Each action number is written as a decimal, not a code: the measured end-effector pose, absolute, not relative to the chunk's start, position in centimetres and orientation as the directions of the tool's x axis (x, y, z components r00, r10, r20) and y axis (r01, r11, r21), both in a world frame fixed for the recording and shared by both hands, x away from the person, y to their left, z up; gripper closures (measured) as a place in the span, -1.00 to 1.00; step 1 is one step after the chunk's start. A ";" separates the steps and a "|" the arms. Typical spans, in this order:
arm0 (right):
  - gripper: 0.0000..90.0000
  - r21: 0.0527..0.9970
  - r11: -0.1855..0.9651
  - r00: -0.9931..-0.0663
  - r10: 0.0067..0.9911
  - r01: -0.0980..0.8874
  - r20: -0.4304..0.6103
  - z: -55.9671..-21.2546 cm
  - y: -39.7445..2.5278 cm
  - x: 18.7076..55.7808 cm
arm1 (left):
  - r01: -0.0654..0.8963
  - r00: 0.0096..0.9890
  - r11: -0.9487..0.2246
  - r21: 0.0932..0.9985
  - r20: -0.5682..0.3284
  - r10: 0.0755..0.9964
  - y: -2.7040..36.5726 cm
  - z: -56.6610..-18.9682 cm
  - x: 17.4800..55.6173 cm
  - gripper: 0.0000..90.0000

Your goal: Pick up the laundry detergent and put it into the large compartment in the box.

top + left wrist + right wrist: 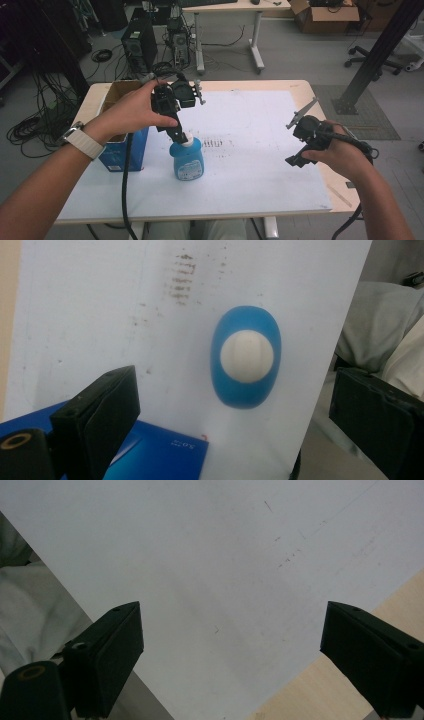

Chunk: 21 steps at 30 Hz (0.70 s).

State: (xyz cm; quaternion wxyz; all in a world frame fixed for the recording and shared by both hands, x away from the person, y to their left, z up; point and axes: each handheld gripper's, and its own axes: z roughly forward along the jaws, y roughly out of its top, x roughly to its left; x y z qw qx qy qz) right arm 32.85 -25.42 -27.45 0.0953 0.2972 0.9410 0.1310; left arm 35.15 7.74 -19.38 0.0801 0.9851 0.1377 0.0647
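**Left gripper poised over blue bottle's white cap**

Left gripper (235, 410) jaws spread wide, holding nothing, black fingers (100, 415) set either side of open space. Directly beyond them, seen from above: blue bottle (246, 360) with round white cap (247, 356) at its centre. From the high view, left gripper (181, 137) angled down and just above, perhaps touching, the cap (187, 142); contact cannot be told. Held by the left hand (132, 111), a pale watch strap on the wrist.

Bottle (187, 161) standing upright on the white sheet (260, 150) covering the table (300, 86), toward the sheet's near edge and left of its middle. Just beside it at the sheet's left edge: a blue carton (122, 145) with an open brown top. Faint dark smudges on the sheet just beyond the bottle.

Right gripper (230, 660) likewise wide open and empty, looking down at bare sheet near its right edge. In the high view, right gripper (295, 142) raised in the right hand (342, 155), well apart from the bottle.

Likely handling: smooth plastic, probably slick, body oval and possibly yielding under a squeeze; weight depends on fill, not judgeable here. Best hold probably across the cap or the neck just below it, where the width suits the jaws. Tall on a narrow base, so a sideways nudge could tip it.
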 end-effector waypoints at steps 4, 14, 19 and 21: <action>-0.78 0.302 0.788 -0.805 0.585 0.536 -0.100 -27.6 -25.4 32.9 | 0.260 0.954 -0.948 0.184 0.100 0.281 7.4 -19.9 35.1 -0.86; -0.78 0.303 0.789 -0.805 0.585 0.534 -0.104 -27.7 -25.5 32.9 | 0.250 0.959 -0.954 0.164 0.095 0.268 7.0 -21.2 35.2 -0.86; -0.78 0.301 0.791 -0.806 0.582 0.532 -0.105 -27.8 -25.5 33.0 | 0.252 0.960 -0.955 0.155 0.087 0.268 6.8 -22.0 35.2 -0.85; -0.78 0.299 0.793 -0.807 0.581 0.531 -0.105 -27.8 -25.5 33.0 | 0.252 0.960 -0.955 0.154 0.088 0.267 6.8 -22.3 35.2 -0.85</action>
